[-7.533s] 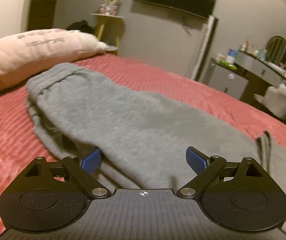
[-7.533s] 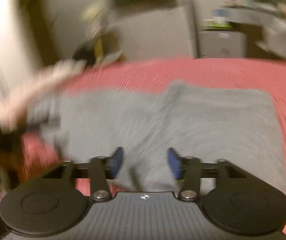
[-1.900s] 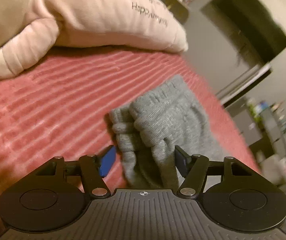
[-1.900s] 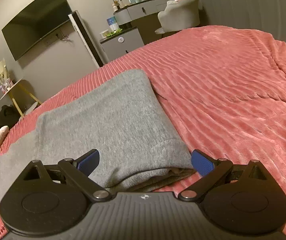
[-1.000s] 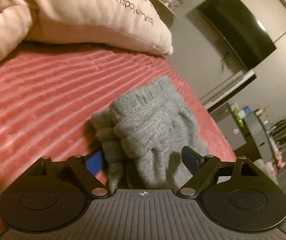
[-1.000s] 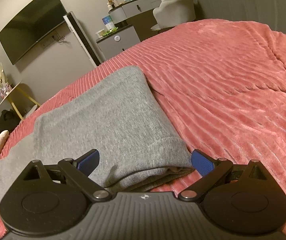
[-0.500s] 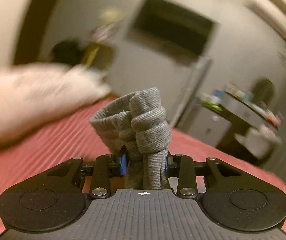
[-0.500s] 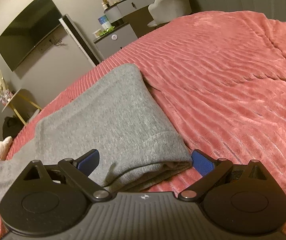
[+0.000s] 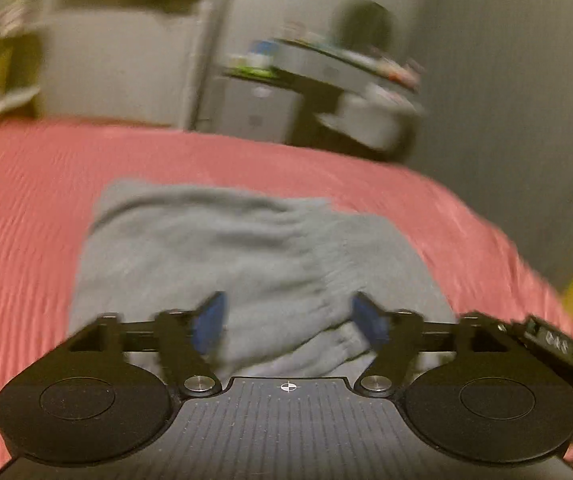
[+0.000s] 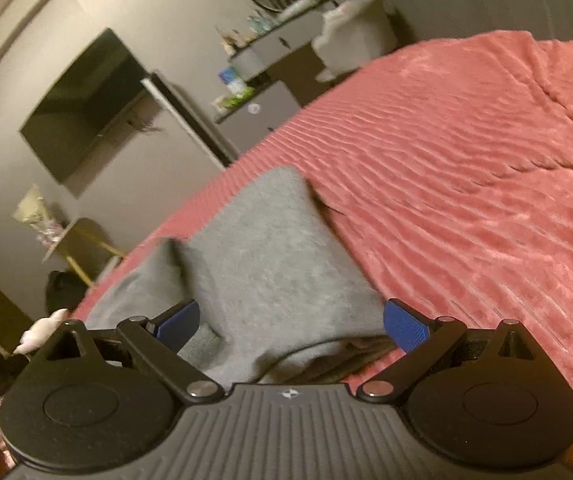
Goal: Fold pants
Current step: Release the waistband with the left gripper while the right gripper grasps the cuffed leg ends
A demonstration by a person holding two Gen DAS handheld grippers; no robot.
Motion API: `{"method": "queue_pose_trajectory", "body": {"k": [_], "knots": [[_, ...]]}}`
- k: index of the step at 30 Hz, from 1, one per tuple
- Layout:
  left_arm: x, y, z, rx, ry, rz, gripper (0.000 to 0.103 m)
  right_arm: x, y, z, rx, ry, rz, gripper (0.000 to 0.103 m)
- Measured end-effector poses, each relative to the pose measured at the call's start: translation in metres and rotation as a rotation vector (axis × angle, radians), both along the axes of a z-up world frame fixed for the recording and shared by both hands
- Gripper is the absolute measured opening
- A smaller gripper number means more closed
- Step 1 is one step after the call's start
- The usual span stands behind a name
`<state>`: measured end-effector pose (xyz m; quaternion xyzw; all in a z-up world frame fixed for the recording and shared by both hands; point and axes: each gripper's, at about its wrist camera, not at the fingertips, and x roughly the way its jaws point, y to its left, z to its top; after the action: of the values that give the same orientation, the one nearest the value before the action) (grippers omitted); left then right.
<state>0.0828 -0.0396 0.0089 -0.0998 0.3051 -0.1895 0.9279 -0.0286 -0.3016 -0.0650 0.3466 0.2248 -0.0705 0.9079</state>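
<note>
Waistband end, earlier bunched in left claw [image 9: 290,316], now released onto folded pants [image 9: 246,248].

Folded grey pants [image 10: 278,264] on red bedspread [image 10: 466,184], reaching from 6 toward 11 o'clock. Right gripper [image 10: 290,326] at 6 o'clock, jaws wide apart astride the near fold, pads clear of cloth. Television [image 10: 86,108] at 10 o'clock.

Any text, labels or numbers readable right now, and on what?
Small display strip at the left view's right edge: light characters, too blurred to read.
Bottles and boxes on the dresser: labels too small to read.
Grey pants, red bedspread, wall screen: no text visible.
</note>
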Motion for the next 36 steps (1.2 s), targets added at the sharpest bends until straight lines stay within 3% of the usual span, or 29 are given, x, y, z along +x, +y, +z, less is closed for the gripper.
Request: {"method": "queue_pose_trajectory", "body": {"k": [1, 5, 10, 13, 17, 19, 20, 22, 24, 26, 28, 29, 31, 32, 33, 34, 36], "knots": [[-0.008, 0.017, -0.003, -0.021, -0.003, 0.093, 0.089, 0.0, 0.0, 0.002, 0.013, -0.016, 0.017, 0.097], [-0.02, 0.066, -0.007, 0.075, 0.013, 0.386, 0.089, 0.024, 0.008, 0.009, 0.181, -0.04, 0.115, 0.091], [-0.03, 0.092, -0.028, 0.149, 0.077, 0.487, 0.089, 0.078, 0.03, -0.009, 0.291, 0.089, 0.202, 0.091], [-0.024, 0.097, -0.044, 0.173, 0.134, 0.491, 0.089, 0.099, 0.036, -0.021, 0.338, 0.116, 0.199, 0.096], [-0.026, 0.104, -0.05, 0.078, 0.153, 0.488, 0.089, 0.118, 0.043, -0.02, 0.389, 0.136, 0.18, 0.099], [-0.025, 0.105, -0.052, 0.072, 0.152, 0.478, 0.089, 0.123, 0.053, -0.018, 0.385, 0.143, 0.163, 0.099], [-0.024, 0.106, -0.055, 0.08, 0.157, 0.476, 0.089, 0.124, 0.056, -0.016, 0.374, 0.145, 0.158, 0.096], [-0.023, 0.109, -0.058, 0.08, 0.169, 0.474, 0.089, 0.123, 0.061, -0.016, 0.376, 0.141, 0.152, 0.066], [-0.022, 0.108, -0.059, 0.042, 0.177, 0.465, 0.089, 0.12, 0.062, -0.02, 0.415, 0.12, 0.136, 0.061], [-0.02, 0.106, -0.057, 0.008, 0.175, 0.452, 0.089, 0.121, 0.062, -0.023, 0.429, 0.109, 0.134, 0.064], [-0.018, 0.102, -0.058, 0.024, 0.179, 0.436, 0.089, 0.128, 0.065, -0.022, 0.44, 0.093, 0.157, 0.088], [-0.018, 0.099, -0.06, 0.036, 0.182, 0.424, 0.089, 0.134, 0.069, -0.019, 0.426, 0.091, 0.168, 0.093], [-0.018, 0.094, -0.061, 0.047, 0.181, 0.389, 0.089, 0.15, 0.082, -0.014, 0.355, 0.127, 0.184, 0.095], [-0.018, 0.09, -0.06, 0.058, 0.177, 0.371, 0.089, 0.157, 0.089, -0.011, 0.304, 0.154, 0.182, 0.091], [-0.019, 0.086, -0.06, 0.076, 0.166, 0.36, 0.089, 0.16, 0.094, -0.009, 0.252, 0.171, 0.178, 0.067], [-0.02, 0.083, -0.061, 0.093, 0.157, 0.352, 0.09, 0.164, 0.1, -0.007, 0.233, 0.179, 0.199, 0.05], [-0.02, 0.077, -0.063, 0.099, 0.15, 0.329, 0.09, 0.164, 0.104, 0.007, 0.209, 0.161, 0.198, 0.048]]}}
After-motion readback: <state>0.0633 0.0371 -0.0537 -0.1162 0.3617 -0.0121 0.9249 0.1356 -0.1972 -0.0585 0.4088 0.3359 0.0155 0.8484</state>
